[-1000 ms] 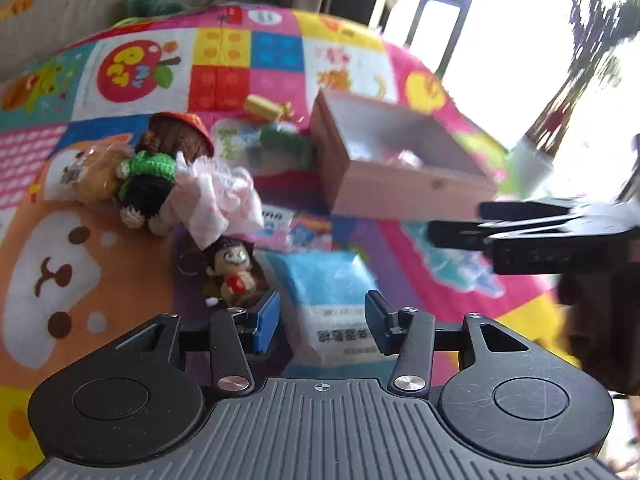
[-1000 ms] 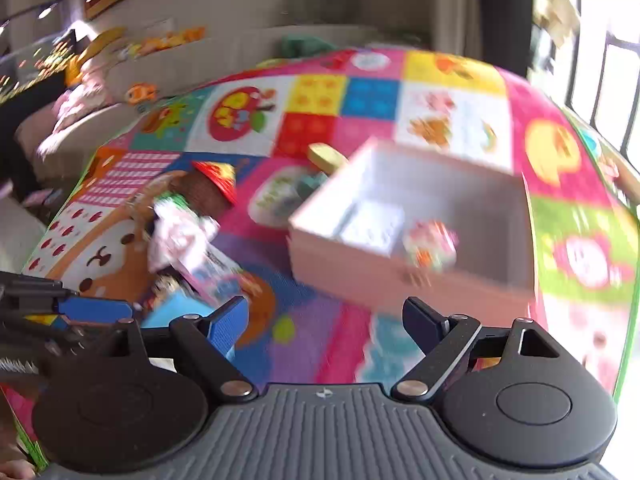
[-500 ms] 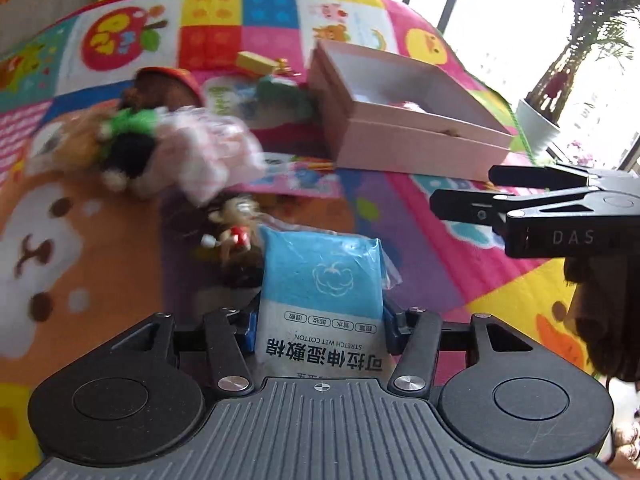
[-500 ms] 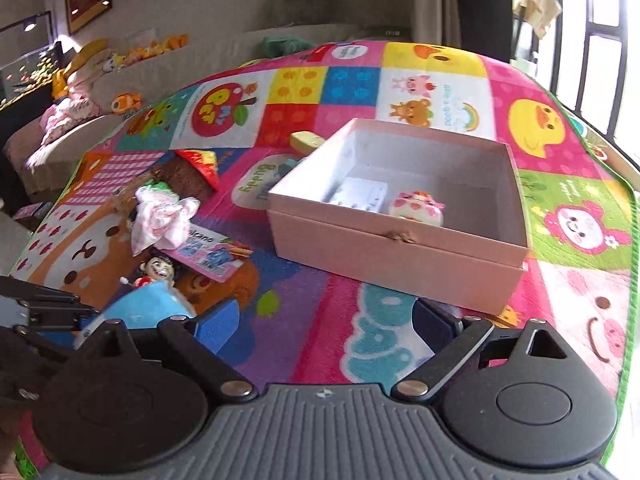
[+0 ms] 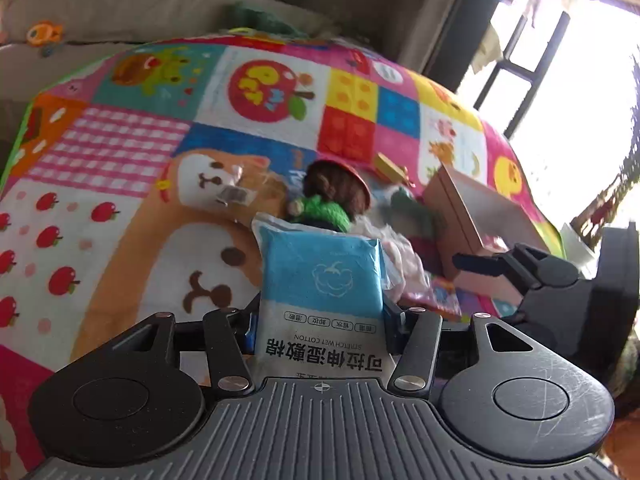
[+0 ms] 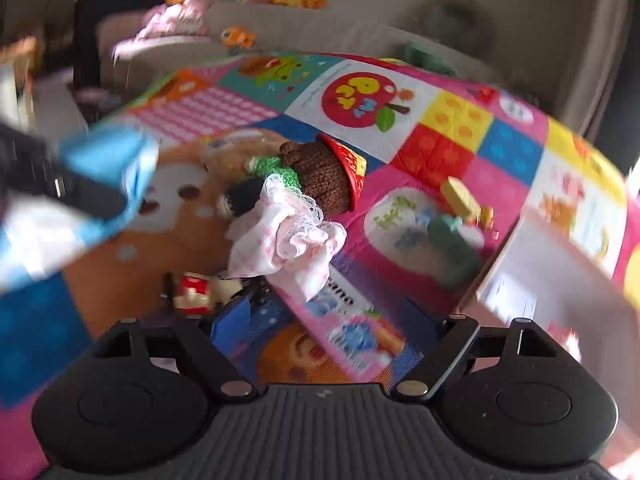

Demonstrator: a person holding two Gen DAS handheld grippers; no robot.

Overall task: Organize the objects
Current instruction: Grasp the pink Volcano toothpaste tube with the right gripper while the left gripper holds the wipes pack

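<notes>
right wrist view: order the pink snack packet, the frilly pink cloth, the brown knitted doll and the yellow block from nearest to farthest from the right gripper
1. Pink snack packet: lying between the open right gripper fingers.
2. Frilly pink cloth: just ahead, centre.
3. Brown knitted doll: behind the cloth, slightly left.
4. Yellow block: ahead right; about as far as the doll, too close to call.

Doll (image 6: pixel 316 176) and cloth (image 6: pixel 288 240) crowd mid-mat, pink box (image 5: pixel 472 216) flanks right
</notes>
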